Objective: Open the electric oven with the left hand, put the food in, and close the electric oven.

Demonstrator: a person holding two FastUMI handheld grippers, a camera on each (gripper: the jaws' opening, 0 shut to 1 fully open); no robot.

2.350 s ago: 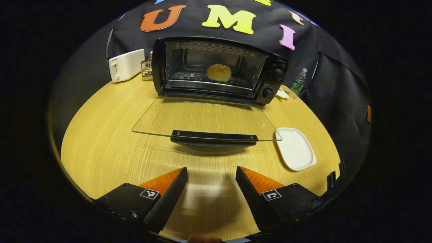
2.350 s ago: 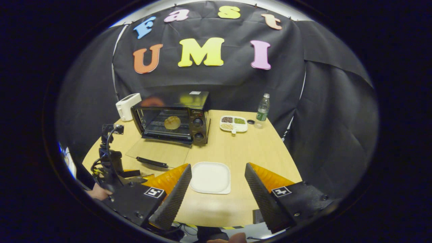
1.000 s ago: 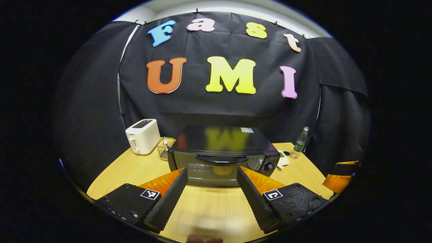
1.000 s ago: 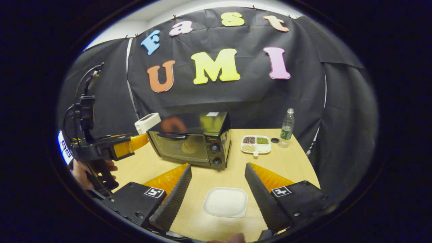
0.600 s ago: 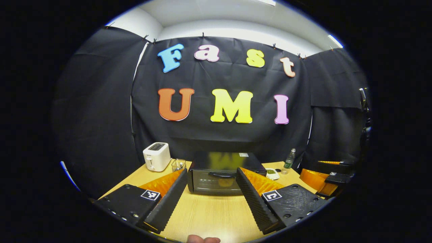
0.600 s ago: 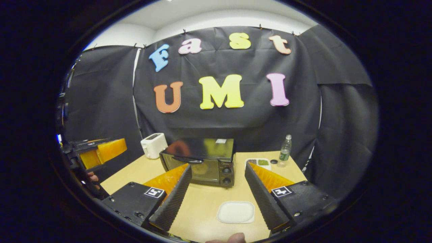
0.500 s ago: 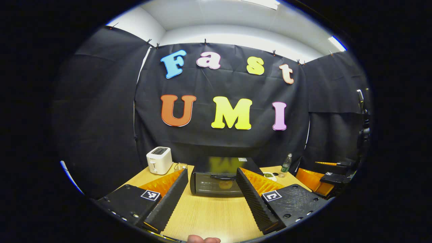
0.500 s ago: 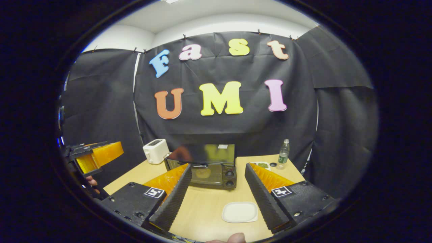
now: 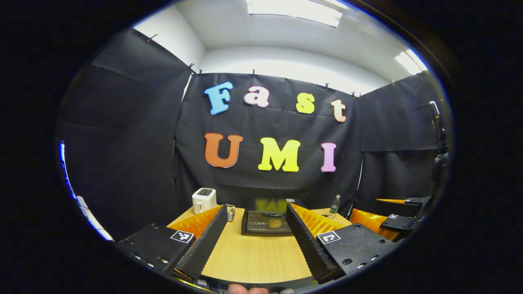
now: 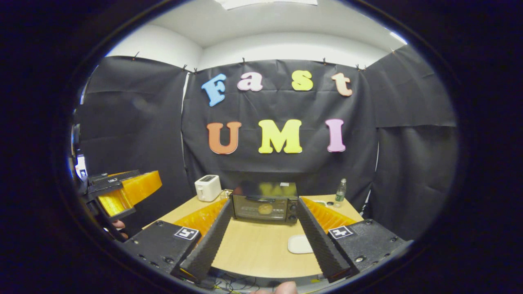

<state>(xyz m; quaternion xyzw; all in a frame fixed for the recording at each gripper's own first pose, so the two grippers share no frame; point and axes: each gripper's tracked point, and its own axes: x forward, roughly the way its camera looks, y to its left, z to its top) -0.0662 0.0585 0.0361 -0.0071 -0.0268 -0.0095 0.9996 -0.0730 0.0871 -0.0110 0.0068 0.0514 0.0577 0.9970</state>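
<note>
Left gripper: You held the left gripper (image 9: 255,241) above the near edge of the worktop (image 9: 257,255), at the bottom of the left gripper view. Its fingers stood wide apart with nothing between them. It also appeared at the left edge of the right gripper view (image 10: 122,192), raised off the worktop.

Right gripper: You held the right gripper (image 10: 263,241) low in the right gripper view, fingers spread apart and empty. It also appeared at the lower right of the left gripper view (image 9: 392,216).

Electric oven: The electric oven (image 9: 267,216) stood at the far side of the worktop, in the lower centre of both views (image 10: 264,203). Its glass door (image 10: 259,212) was shut, upright against the body.

Food: The food (image 10: 265,209), a round golden piece, sat inside the oven behind the glass door. It was visible through the door in the left gripper view as well (image 9: 274,223).

Plate: A white plate (image 10: 299,243) lay on the worktop in front of the oven, toward the lower right of the right gripper view, partly hidden by a gripper finger.

Toaster: A white toaster (image 9: 204,199) stood left of the oven at the back of the worktop.

Bottle: A clear bottle (image 10: 340,192) stood upright right of the oven, near the far edge.

Hand: A fingertip (image 10: 282,288) showed at the bottom edge of the right gripper view.
</note>
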